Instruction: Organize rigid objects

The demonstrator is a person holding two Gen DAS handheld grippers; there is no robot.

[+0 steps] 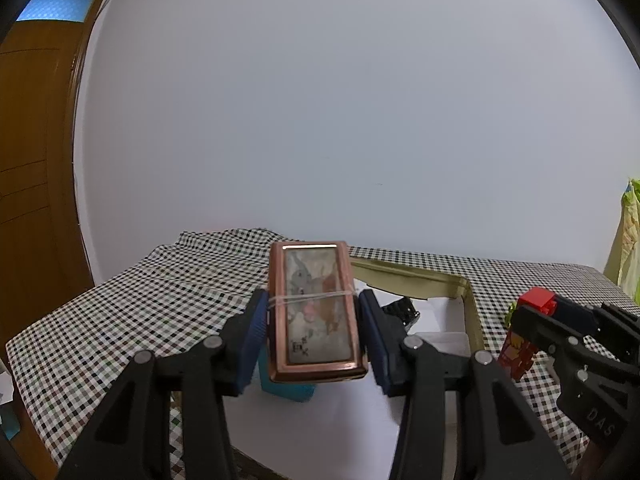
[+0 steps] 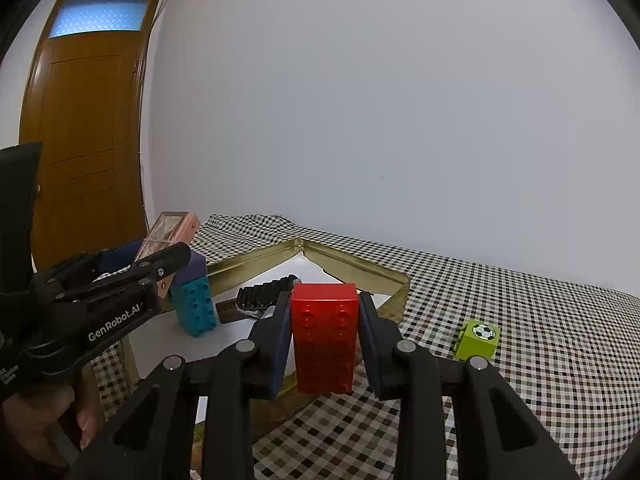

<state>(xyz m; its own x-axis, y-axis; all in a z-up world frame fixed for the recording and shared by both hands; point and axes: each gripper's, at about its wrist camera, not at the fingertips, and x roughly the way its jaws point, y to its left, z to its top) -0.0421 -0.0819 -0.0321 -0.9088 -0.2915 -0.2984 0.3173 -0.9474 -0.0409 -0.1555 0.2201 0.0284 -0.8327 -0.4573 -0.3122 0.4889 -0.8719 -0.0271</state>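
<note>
Copper-rimmed case (image 1: pixel 316 312), rubber-banded, bears a faded cartoon picture.

A: How was the left gripper (image 1: pixel 314 320) set?
B: Pointing slightly downward, its blue-padded fingers (image 1: pixel 256 328) pressed on both sides of a copper-framed case (image 1: pixel 316 308).

A: And the right gripper (image 2: pixel 324 336)?
B: Tilted down likewise, fingers (image 2: pixel 282 340) clamped on a red brick (image 2: pixel 324 332). A bare hand (image 2: pixel 44 428) gripped the left tool's handle.
</note>
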